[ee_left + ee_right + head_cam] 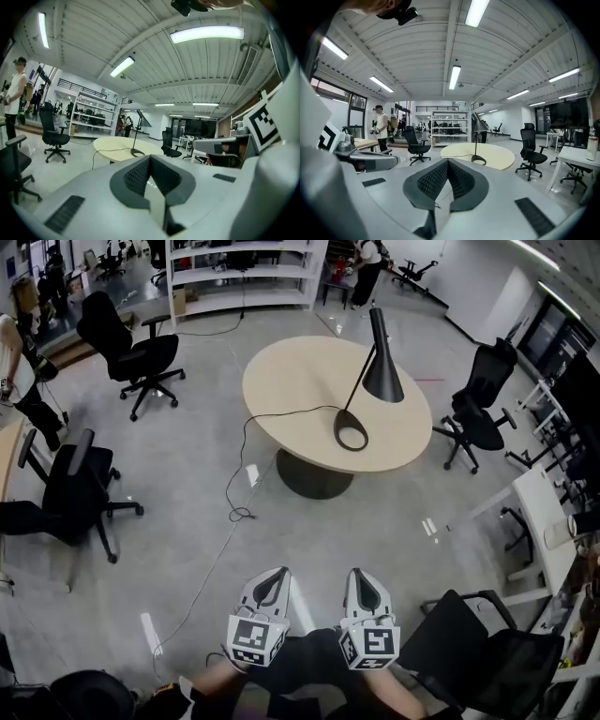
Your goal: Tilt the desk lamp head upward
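1. Two grippers, the left gripper (274,576) and the right gripper (362,576), are pale grey moulded shells with dark ribbed pads. Each carries a cube with black-and-white square markers.
2. Both sets of jaws are pressed together at the tips with nothing between them, as the left gripper view (149,158) and the right gripper view (447,161) show.
3. Far ahead of the tips stands the desk lamp (382,373). It is black, with a cone-shaped head, a thin slanted stem and a flat ring base.
4. The lamp rests on an oval table (295,381) with a smooth cream top, and sits well apart from both grippers, a little right of the right gripper's line.
5. A thin black cord (246,442) runs from the lamp base across the tabletop and down to the floor (187,474), which is glossy grey.
6. Black office chairs (141,357) on castors ring the table, and white shelving (234,268) stands beyond it.
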`<state>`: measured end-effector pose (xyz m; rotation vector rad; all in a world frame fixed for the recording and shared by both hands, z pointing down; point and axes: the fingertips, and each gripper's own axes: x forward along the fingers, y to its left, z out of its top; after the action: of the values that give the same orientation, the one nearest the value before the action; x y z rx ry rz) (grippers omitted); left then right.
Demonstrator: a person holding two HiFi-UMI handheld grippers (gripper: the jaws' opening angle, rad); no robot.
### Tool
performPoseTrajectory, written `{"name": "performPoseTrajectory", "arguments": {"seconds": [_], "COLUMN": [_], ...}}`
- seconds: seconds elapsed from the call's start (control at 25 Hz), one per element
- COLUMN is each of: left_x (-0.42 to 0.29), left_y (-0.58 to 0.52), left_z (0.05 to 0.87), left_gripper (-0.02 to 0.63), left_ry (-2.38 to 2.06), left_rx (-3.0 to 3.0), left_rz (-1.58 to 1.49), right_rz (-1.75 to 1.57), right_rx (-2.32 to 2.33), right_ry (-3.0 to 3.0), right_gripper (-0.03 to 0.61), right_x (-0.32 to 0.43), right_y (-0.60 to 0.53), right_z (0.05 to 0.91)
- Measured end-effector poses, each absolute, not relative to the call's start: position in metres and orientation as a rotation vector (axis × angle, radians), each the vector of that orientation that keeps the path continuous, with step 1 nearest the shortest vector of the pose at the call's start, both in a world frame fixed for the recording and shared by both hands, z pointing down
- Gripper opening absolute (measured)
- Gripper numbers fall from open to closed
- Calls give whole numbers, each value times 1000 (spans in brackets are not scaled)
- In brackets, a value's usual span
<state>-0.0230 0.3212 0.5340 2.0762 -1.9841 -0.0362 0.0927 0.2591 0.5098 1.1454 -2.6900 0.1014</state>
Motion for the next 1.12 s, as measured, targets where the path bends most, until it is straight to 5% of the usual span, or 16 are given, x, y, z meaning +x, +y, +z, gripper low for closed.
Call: {"name": "performPoseTrajectory", "arguments": {"seconds": [0.48,1.12], "left_x": [-66,-73], "left_y": [274,-5], "left_z": [549,514], "left_gripper": [48,48], "left_ry": [-2006,-2158], "left_rx": [2031,1961], "left_rz": [-6,138], "right_rz": [136,171], "right_rx": [1159,1104], "right_ry": [-2708,-2824], "right_gripper": [9,9], "right_x": [58,64], "right_y": [194,-102], "right_z": [514,506]}}
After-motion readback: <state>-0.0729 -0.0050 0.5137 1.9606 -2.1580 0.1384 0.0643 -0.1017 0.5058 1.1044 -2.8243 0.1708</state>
